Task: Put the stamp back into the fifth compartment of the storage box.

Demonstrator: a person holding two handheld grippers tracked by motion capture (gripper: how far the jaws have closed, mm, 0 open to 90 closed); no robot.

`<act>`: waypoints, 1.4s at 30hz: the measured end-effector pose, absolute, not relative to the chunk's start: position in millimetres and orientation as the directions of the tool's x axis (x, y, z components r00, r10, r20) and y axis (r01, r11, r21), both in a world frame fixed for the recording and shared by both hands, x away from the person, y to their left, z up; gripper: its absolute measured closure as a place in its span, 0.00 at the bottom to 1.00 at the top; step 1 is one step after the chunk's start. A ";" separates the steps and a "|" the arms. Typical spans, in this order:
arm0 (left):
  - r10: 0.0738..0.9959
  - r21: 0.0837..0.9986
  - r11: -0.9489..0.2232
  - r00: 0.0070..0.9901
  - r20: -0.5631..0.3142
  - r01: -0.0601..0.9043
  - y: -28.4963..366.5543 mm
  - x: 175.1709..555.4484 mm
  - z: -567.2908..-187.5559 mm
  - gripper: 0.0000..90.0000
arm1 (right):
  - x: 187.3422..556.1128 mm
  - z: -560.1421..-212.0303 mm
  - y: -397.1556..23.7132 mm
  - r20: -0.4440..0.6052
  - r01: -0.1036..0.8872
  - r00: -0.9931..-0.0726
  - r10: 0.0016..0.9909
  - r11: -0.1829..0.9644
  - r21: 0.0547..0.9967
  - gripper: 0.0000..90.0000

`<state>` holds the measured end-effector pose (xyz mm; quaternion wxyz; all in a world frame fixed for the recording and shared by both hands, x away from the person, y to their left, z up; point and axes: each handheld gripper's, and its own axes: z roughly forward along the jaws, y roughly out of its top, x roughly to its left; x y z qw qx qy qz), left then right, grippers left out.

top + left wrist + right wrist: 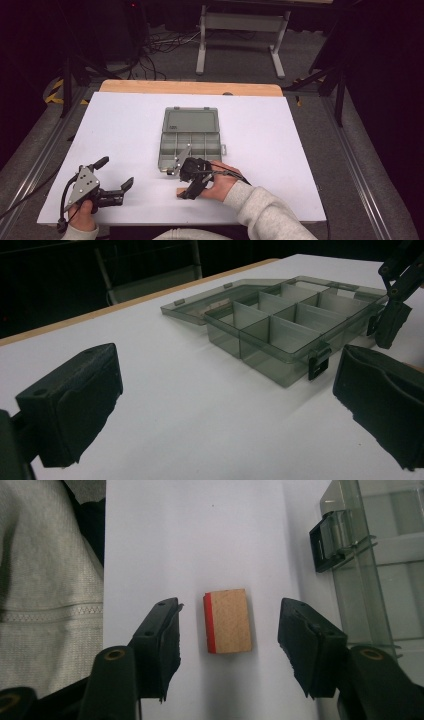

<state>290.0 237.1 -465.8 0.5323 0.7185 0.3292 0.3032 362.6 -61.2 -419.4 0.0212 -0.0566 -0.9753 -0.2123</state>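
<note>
Surface (125, 130) was a wooden top covered by a white sheet, wood edge exposed along 12 o'clock. A translucent grey compartment box (190, 146) sat flat near centre, lid (191, 121) folded open toward 12 o'clock and lying on the sheet; its dividers were visible and compartments looked empty in the left gripper view (285, 335). A small wooden block (228, 621) with one red face lay on the sheet toward 6 o'clock of the box, just beside its latch edge, not touching.
</note>
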 end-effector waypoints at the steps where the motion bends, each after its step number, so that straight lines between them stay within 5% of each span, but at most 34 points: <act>1: 0.796 0.965 -0.217 0.599 0.086 0.150 237.1 290.0 -465.8 0.01 | 362.3 -419.7 -61.0 0.064 0.119 -0.993 0.102 0.906 0.405 0.48; 17: 0.796 0.964 -0.218 0.599 0.087 0.150 237.2 290.1 -466.0 0.01 | 360.9 -428.8 -56.3 0.026 0.066 -0.998 0.060 0.925 0.375 0.63; 42: 0.795 0.963 -0.225 0.600 0.094 0.147 237.6 290.3 -466.0 0.01 | 357.8 -435.5 -54.9 -0.007 0.037 -0.999 0.043 0.929 0.368 0.74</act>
